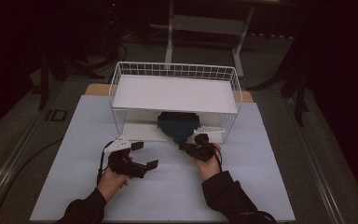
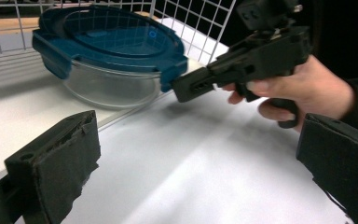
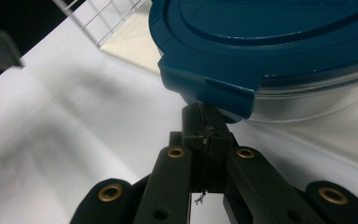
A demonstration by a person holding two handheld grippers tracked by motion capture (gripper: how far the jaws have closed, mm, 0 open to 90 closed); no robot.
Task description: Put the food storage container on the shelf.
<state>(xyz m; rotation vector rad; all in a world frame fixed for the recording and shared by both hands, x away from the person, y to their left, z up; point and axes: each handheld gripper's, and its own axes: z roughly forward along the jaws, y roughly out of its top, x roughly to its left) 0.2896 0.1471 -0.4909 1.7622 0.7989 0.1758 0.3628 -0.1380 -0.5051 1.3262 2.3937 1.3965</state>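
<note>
A round glass container [image 1: 178, 123] with a dark blue clip lid [image 2: 112, 37] sits on the lower level of a white wire basket [image 1: 121, 122], at its open front. My right gripper [image 1: 182, 146] is shut, its tips pressed against the underside of the lid's front clip tab [image 3: 205, 93]. In the right gripper view, the right gripper [image 3: 205, 122] has its jaws closed flat together with nothing between them. My left gripper [image 1: 145, 155] stands open over the white table, left of the container. In its own view, the left gripper [image 2: 205, 154] holds nothing, and the right gripper [image 2: 191, 86] touches the lid's tab.
A white board [image 1: 175, 93] covers the top of the basket, close above the container. The white table surface [image 1: 168, 196] stretches in front of the basket and to both sides. Dark floor and a metal frame [image 1: 205, 28] lie beyond the table.
</note>
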